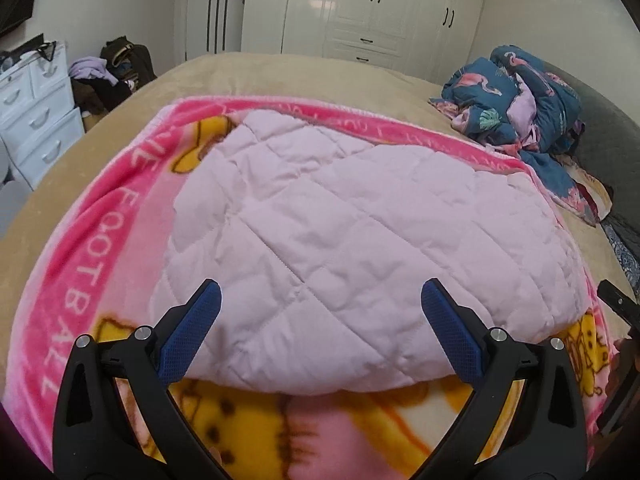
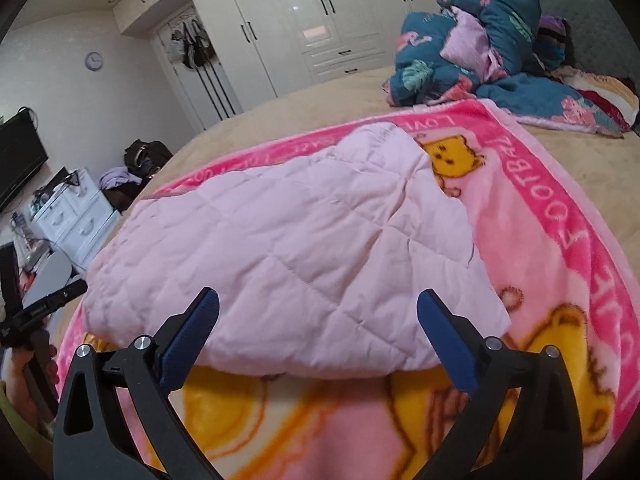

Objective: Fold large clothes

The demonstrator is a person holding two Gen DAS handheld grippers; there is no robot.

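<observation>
Garment: a folded pale pink quilted jacket (image 1: 340,240) is laid on a pink cartoon blanket (image 1: 80,280).
Left gripper (image 1: 320,308): held wide, empty.
Right gripper (image 2: 318,312): held wide, empty.

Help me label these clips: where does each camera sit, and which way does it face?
Left wrist: on the left tool, angled down across the pale quilted garment toward the wardrobe; its open blue fingers show.
Right wrist: on the right tool, same heading from further right; open fingers, a hand at left.
Shared: garment, pink cartoon blanket, flamingo bedding.
</observation>
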